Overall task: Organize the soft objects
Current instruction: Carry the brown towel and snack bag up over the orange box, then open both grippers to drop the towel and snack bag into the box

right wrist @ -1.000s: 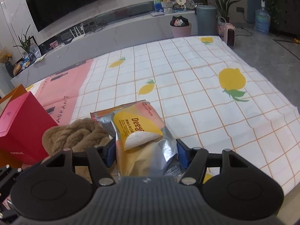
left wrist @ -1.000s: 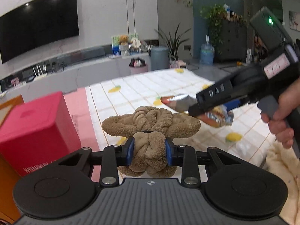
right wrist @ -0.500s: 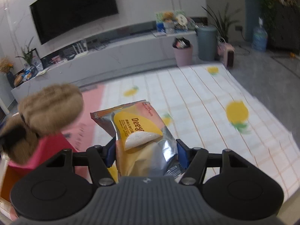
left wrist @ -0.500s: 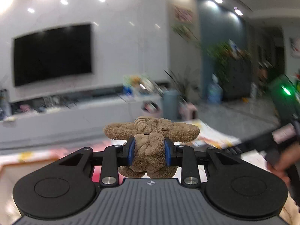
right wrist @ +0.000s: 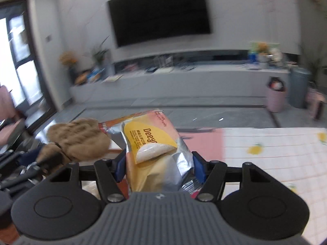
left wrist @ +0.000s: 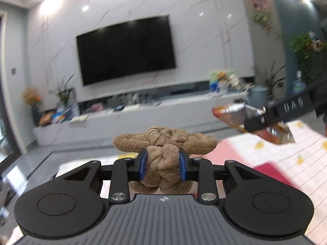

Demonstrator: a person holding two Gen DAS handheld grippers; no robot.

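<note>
Above the lemon-print surface (left wrist: 286, 163), left gripper (left wrist: 162, 164) fingers clamp a brown plush towel (left wrist: 163, 143); at 3 o'clock, right gripper (right wrist: 159, 167) fingers squeeze a foil snack bag (right wrist: 151, 143).

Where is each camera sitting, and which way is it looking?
Left wrist view: sits on the left gripper, looking along its fingers at the TV wall; the gripper squeezes a brown plush toy, and the right gripper with its snack bag shows at right.
Right wrist view: sits on the right gripper, facing the same wall; it clamps the snack bag, with the left gripper's dark frame at the left edge.
Shared: the TV, plush toy, snack bag and lemon-print cloth.
</note>
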